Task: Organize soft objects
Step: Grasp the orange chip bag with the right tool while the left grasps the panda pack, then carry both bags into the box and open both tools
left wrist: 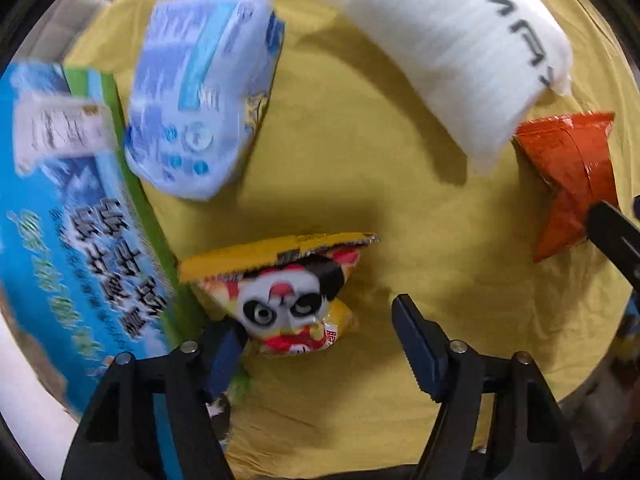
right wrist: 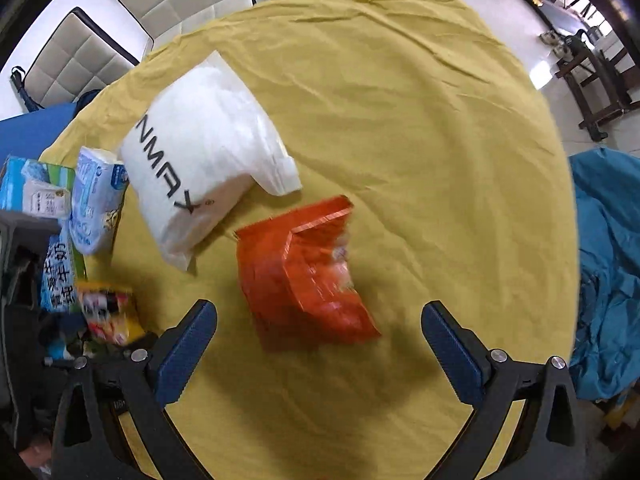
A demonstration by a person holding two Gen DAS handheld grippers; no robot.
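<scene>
Jaws wide on both tools, nothing held. Your left gripper point(left wrist: 320, 336) sits low over the panda snack bag point(left wrist: 288, 300); the bag lies just inside the left finger, off-centre, touching the blue milk carton point(left wrist: 76, 248). Your right gripper point(right wrist: 318, 332) hangs above the orange snack bag point(right wrist: 304, 272), bag roughly between the fingers. Shift left tool leftward so the panda bag is centred, then pinch the crimped top seam, not the puffed belly, or it may slip. Watch the carton edge. Further out on the yellow cloth point(right wrist: 420, 160): tissue pack point(left wrist: 200, 92), white pillow bag point(right wrist: 204, 160), both untouched.
</scene>
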